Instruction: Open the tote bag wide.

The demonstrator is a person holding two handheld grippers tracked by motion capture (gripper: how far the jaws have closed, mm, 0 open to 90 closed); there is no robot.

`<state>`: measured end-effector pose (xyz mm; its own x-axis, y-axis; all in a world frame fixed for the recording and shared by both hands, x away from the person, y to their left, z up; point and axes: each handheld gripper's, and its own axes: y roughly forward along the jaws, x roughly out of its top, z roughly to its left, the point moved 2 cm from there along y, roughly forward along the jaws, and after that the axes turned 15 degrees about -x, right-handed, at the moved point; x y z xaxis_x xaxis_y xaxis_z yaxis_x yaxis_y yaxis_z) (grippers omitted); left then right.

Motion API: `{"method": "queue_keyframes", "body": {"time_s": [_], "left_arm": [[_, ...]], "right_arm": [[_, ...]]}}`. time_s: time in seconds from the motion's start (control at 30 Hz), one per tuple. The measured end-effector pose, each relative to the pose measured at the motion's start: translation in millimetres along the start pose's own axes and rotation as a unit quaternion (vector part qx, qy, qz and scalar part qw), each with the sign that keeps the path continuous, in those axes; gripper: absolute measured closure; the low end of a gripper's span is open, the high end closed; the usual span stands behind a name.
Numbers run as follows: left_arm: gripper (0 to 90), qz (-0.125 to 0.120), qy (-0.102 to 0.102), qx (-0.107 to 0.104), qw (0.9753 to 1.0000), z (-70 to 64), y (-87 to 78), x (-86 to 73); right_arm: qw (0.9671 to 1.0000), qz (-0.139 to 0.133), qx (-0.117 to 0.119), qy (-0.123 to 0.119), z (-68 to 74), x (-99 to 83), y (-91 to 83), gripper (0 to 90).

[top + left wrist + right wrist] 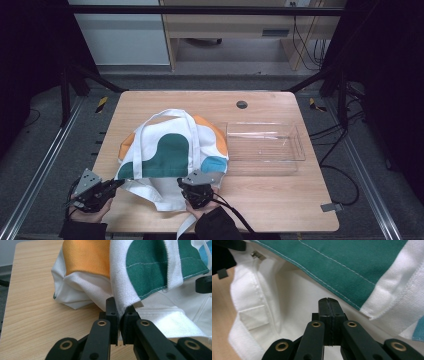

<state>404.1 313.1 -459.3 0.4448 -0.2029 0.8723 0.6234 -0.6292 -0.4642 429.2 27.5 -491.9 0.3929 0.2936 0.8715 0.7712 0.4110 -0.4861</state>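
A white tote bag (pixel 170 150) with green, orange and blue patches lies flat on the wooden table (pixel 280 200), its handles running up the middle. My left gripper (pixel 119 183) is at the bag's near left corner. In the left gripper view it (pixel 121 308) is shut on the bag's white edge (pixel 120 282), with cloth pinched between the jaws. My right gripper (pixel 184 184) rests at the bag's near opening. In the right gripper view it (pixel 329 301) is shut over the white lining (pixel 287 297), below the green edge (pixel 342 257). I see no cloth between its jaws.
A clear plastic tray (pixel 300 150) stands right of the bag, touching its right side. A round cable hole (pixel 242 104) is at the table's far edge. A small metal piece (pixel 331 206) lies near the front right corner. Bare wood runs along the front right.
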Motion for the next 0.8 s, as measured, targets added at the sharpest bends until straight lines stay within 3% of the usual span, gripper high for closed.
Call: {"method": "queue_keyframes", "body": {"time_s": [0.13, 0.3, 0.43, 0.8], "left_arm": [[85.9, 0.000, 0.000, 0.000, 1.0000, 0.0, 0.1, 0.0], [85.9, 0.001, 0.001, 0.000, 1.0000, -0.2, 0.1, 0.1], [86.1, 0.003, 0.004, 0.000, 1.0000, -0.5, 0.5, 0.3], [86.2, 0.011, 0.010, 0.002, 0.9999, -2.0, 2.0, 0.6]], "right_arm": [[1.0000, -0.002, -0.006, 0.005, -1.1, 0.1, 4.3, 90.0], [0.9996, -0.023, -0.008, 0.015, 1.2, 2.3, 2.5, 90.0], [0.9979, -0.059, -0.007, 0.026, -0.2, 6.8, -8.6, 90.0], [0.9941, -0.104, -0.003, 0.029, -2.3, 31.5, -32.9, 90.0]]}}
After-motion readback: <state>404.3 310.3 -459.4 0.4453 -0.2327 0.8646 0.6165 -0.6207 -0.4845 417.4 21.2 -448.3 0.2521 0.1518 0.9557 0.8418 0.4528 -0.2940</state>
